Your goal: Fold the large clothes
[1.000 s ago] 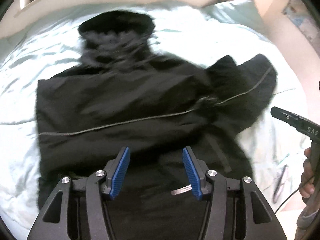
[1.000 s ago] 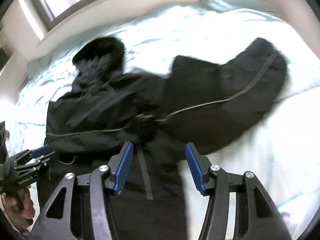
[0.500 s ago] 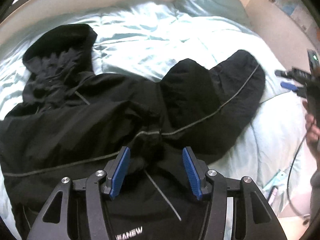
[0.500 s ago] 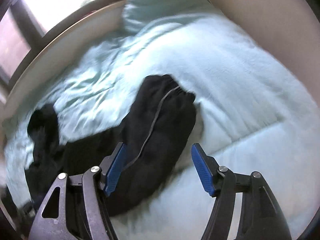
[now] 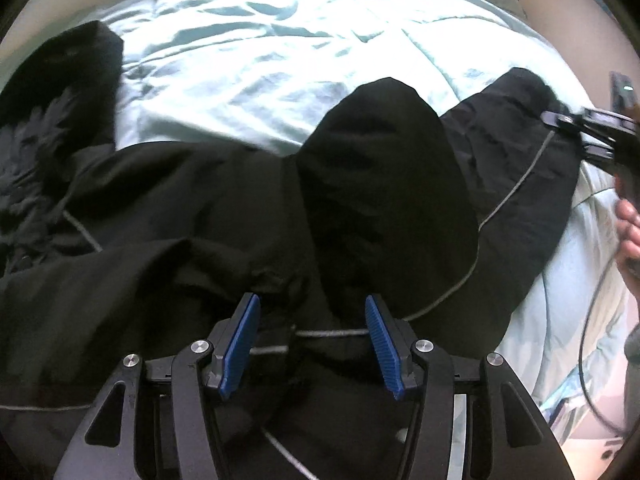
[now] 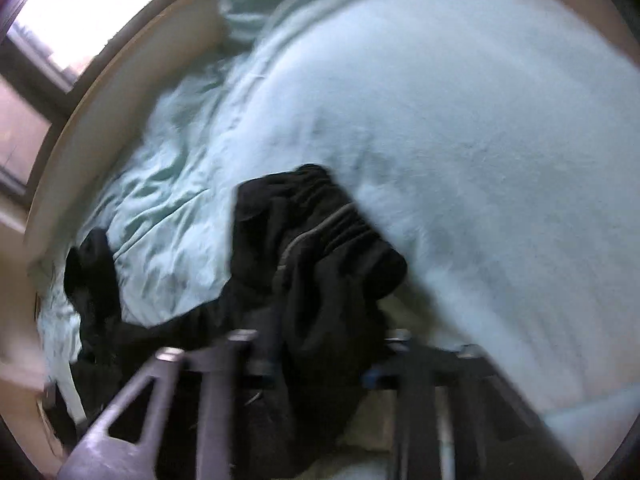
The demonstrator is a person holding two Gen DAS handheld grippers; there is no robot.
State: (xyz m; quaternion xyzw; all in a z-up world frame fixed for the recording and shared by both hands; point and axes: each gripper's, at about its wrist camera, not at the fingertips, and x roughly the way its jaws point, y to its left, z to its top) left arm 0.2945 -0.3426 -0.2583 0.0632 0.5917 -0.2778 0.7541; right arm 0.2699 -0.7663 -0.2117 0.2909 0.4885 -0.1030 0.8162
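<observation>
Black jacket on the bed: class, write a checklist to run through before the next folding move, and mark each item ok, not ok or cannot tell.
1. Jacket lies on the bed: ok.
2. Left claw open over the jacket's grey piping: ok.
3. Sleeve sits between the right claw's fingers: ok.
4. Right claw shut on the sleeve: cannot tell, the view is blurred.
5. Jacket lies flat: not ok, it is bunched at the shoulder.
6. Hood spread out: not ok, crumpled.

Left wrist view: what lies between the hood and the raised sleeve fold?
Bare pale blue bedding separates the hood from the sleeve fold along the far side; nearer, the jacket's black body joins them.
</observation>
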